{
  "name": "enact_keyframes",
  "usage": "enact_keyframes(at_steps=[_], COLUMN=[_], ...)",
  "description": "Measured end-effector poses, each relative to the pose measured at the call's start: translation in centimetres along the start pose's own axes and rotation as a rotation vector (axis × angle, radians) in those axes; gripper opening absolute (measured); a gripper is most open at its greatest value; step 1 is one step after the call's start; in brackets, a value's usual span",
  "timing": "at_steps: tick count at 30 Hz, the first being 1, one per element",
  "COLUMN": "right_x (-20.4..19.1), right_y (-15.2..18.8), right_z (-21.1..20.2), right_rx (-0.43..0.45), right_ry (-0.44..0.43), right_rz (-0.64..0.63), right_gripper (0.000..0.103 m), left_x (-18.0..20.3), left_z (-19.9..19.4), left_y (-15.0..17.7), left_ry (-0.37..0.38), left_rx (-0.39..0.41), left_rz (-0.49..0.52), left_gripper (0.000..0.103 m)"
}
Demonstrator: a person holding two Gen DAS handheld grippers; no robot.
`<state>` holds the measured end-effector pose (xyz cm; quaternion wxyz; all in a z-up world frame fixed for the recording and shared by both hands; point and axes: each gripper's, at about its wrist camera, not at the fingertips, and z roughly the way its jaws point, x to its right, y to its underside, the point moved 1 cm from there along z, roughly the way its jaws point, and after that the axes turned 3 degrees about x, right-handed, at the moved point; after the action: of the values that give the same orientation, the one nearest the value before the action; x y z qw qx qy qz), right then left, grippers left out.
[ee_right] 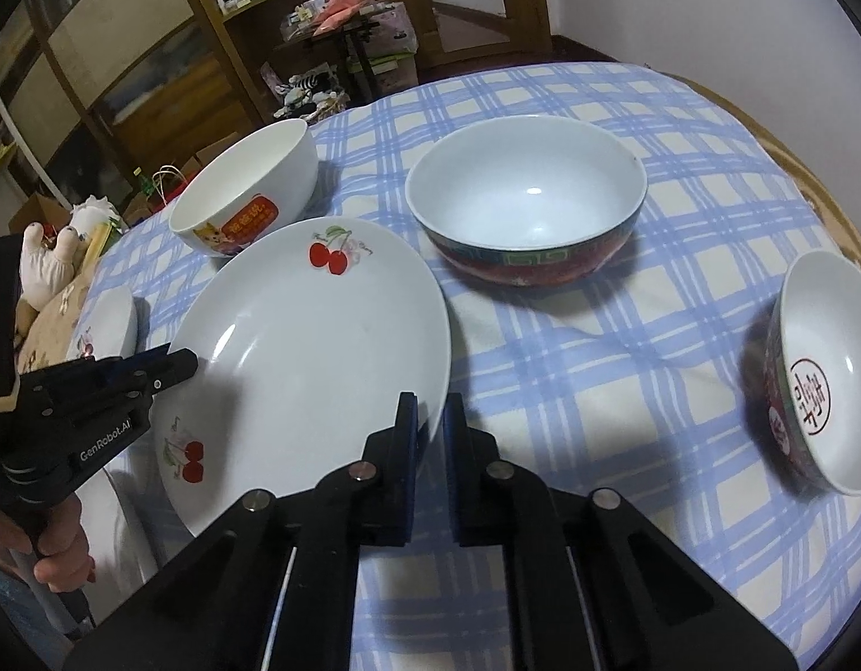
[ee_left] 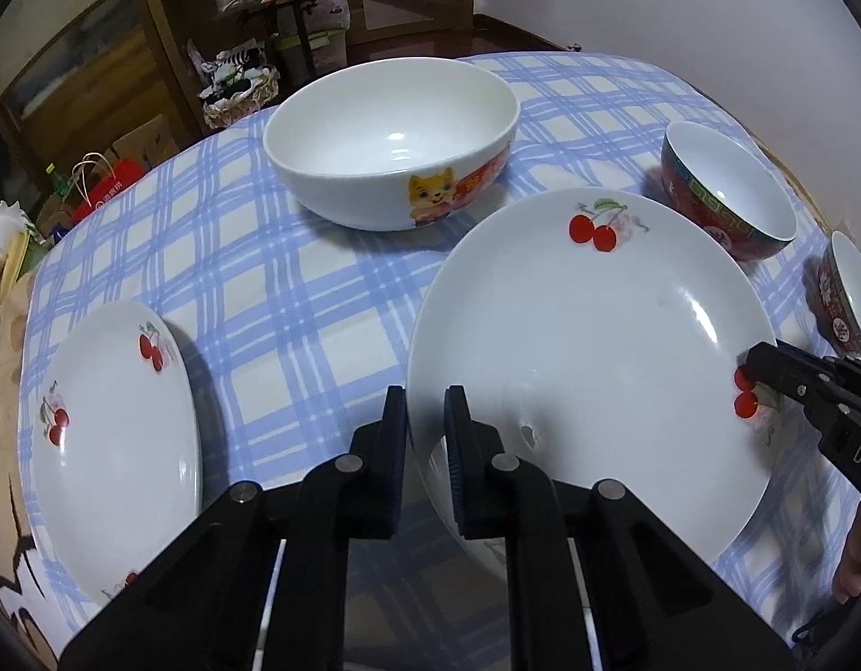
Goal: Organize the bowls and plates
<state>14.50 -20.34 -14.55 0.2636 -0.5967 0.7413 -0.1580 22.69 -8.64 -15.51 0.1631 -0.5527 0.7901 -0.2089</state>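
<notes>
while both tongs grip opposite edges of the same cherry plate [ee_left: 587, 346], the step in hand looks like the pick-up of that plate. the left tongs [ee_left: 426, 419] are clamped on the plate's left rim, one pad above the rim and one below. the right tongs [ee_right: 430, 419] are clamped on its right rim in the same way. each pair also shows in the other's view as a dark beak biting the far edge.

just beyond the tongs, the plate rests on the checked tabletop [ee_left: 296, 279], or is barely tilted off it; i cannot tell which. to the left of the left tongs lies a second cherry plate [ee_left: 117, 436], well apart from the first. ahead of the left tongs stands a white bowl [ee_left: 391, 140] with a cartoon print. ahead of the right tongs stands a large red-rimmed bowl [ee_right: 525, 201], and far to their right a small red bowl [ee_right: 822, 374] sits near the tabletop's edge.

the next move, as i judge it, calls for a level lift with both hands together, then a carry leftward onto the second plate. an uneven lift could let the glazed rim slip from the pads.
</notes>
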Motion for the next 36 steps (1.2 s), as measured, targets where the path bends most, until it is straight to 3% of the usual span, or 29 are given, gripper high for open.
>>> enact_keyframes(at_steps=[11,16,20,28,36], right_x=[0.0,0.5,0.3,0.1,0.1], right_y=[-0.1,0.1,0.1,0.0,0.0], right_z=[0.4,0.8,0.9,0.7,0.2], right_rx=[-0.016,-0.029,-0.037,-0.039,-0.042], right_ry=[-0.022,-0.05,-0.038,-0.034,-0.033], right_rz=[0.02,0.043,0.03,0.016,0.02], right_gripper=[0.009,0.009,0.01,0.01,0.01], left_x=[-0.4,-1.1,-1.0,-2.6,-2.2], left_z=[-0.1,0.1,0.2,0.1,-0.5], left_y=[0.1,-0.1,0.0,0.0,0.4], left_ry=[0.001,0.036,0.041,0.131,0.127], left_rx=[0.006,-0.012,-0.018,-0.026,-0.036], left_rz=[-0.011,-0.053,-0.024,-0.135,-0.128], left_gripper=[0.014,0.015,0.015,0.013,0.012])
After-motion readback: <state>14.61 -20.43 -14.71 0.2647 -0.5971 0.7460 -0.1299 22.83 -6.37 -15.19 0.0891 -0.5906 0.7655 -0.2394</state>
